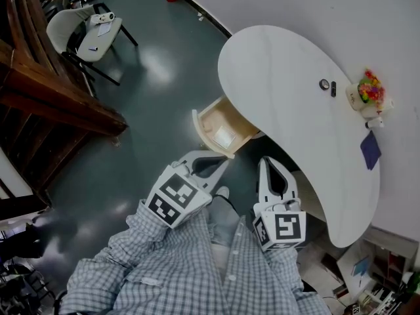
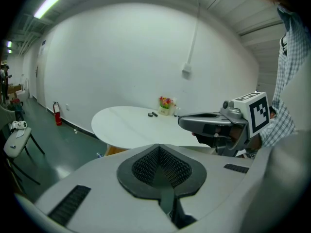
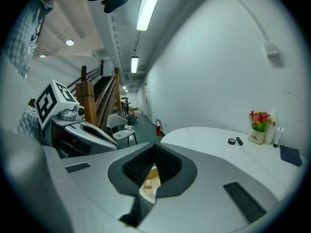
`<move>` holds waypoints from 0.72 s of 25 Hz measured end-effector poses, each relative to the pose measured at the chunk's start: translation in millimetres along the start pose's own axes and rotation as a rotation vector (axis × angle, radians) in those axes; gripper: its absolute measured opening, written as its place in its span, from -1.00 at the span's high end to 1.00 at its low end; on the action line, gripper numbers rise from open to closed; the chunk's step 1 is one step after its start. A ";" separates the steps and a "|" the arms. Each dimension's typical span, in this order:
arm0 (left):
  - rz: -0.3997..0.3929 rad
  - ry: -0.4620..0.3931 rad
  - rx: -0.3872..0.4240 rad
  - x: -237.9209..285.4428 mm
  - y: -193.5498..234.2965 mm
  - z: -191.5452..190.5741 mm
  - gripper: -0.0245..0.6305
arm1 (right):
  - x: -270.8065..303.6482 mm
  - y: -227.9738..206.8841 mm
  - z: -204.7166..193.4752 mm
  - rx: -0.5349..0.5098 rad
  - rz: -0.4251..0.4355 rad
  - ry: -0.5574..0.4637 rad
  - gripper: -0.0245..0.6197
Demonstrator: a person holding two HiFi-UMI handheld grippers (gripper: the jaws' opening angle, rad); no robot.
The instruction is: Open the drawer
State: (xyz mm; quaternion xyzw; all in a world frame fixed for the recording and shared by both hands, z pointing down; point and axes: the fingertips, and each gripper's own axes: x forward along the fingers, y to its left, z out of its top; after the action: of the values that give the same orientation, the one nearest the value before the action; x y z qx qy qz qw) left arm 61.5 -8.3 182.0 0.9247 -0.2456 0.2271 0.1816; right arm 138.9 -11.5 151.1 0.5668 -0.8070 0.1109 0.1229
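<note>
the head view is dim and grey, with soft glare patches on the dark floor (image 1: 154, 64) toward that view's top edge. both gripper views bulge fisheye-style, black at the corners. a ceiling strip light (image 3: 150, 6) blazes white; the nearest grey surfaces look perhaps slightly soft.

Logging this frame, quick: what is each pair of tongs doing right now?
Left tongs: closed, holding nothing.
Right tongs: closed, holding nothing.
</note>
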 end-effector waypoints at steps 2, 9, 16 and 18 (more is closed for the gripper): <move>0.003 0.001 -0.007 0.6 1.2 -0.9 0.91 | 1.1 0.2 -0.2 -0.002 0.004 0.002 0.90; 0.001 0.000 -0.008 3.3 2.6 -0.3 0.91 | 4.7 -0.4 0.2 -0.005 0.012 0.001 0.90; 0.002 -0.003 -0.007 2.7 3.1 0.4 0.91 | 7.0 2.6 1.4 -0.012 0.023 0.001 0.90; 0.003 -0.004 -0.006 2.4 3.3 0.9 0.91 | 7.3 2.9 1.4 -0.014 0.024 0.001 0.90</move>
State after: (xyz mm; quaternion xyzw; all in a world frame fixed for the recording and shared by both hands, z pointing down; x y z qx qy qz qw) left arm 61.9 -12.3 183.2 0.9243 -0.2480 0.2248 0.1834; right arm 133.7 -17.5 152.0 0.5562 -0.8144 0.1072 0.1260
